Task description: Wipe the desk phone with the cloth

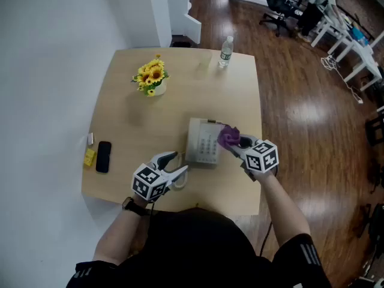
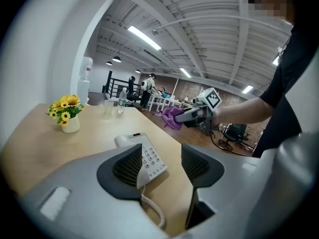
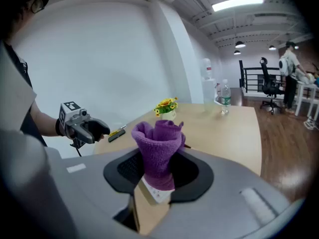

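Note:
A white desk phone (image 1: 202, 143) lies on the wooden table (image 1: 180, 101), its handset along the far side. My right gripper (image 1: 235, 144) hovers over the phone's right edge, shut on a bunched purple cloth (image 1: 228, 137). In the right gripper view the cloth (image 3: 158, 148) stands up between the jaws and hides most of the phone (image 3: 153, 192) below. My left gripper (image 1: 179, 163) is open at the phone's near left corner. In the left gripper view the phone (image 2: 146, 158) lies just ahead between the open jaws, its coiled cord (image 2: 154, 210) trailing near.
A vase of yellow flowers (image 1: 152, 78) and a water bottle (image 1: 225, 50) stand at the far side of the table. A black mobile phone (image 1: 103, 156) and a yellow item (image 1: 89, 156) lie at the left edge. Office chairs (image 1: 279, 5) and desks stand beyond on the wood floor.

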Motion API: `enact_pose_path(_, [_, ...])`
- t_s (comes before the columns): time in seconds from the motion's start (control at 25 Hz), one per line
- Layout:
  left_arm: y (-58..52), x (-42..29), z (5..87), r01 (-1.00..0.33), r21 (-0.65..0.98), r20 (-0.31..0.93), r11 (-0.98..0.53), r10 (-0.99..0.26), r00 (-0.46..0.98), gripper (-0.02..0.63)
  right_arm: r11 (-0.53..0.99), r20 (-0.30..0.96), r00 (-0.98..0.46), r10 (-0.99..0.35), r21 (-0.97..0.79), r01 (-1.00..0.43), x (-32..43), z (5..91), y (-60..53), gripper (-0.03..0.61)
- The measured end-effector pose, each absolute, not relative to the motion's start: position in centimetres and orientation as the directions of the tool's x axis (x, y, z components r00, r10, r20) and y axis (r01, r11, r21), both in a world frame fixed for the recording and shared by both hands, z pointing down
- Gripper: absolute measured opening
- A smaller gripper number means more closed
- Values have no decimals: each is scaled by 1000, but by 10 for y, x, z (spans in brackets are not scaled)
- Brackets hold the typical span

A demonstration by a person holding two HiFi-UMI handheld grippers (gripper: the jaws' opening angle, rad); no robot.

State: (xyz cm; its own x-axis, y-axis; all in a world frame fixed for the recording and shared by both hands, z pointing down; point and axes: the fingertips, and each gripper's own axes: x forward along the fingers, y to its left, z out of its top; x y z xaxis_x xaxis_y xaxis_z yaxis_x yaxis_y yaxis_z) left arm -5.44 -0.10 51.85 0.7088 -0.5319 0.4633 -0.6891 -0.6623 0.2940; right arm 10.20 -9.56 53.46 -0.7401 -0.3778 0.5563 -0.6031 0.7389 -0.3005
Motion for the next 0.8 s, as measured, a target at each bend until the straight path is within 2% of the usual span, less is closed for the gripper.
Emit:
enact_pose_path(0.44, [-41,-53,534,-652,327,467,-684,-483,741,244,805,697,-688,-202,-282,-521,5,582,-204,138])
enact_pose_path(0.8, [-63,-50,553,-624,363,481,-692,-435,761,242,822,791,-607,-75,-296,-486,-44,637,-243,138])
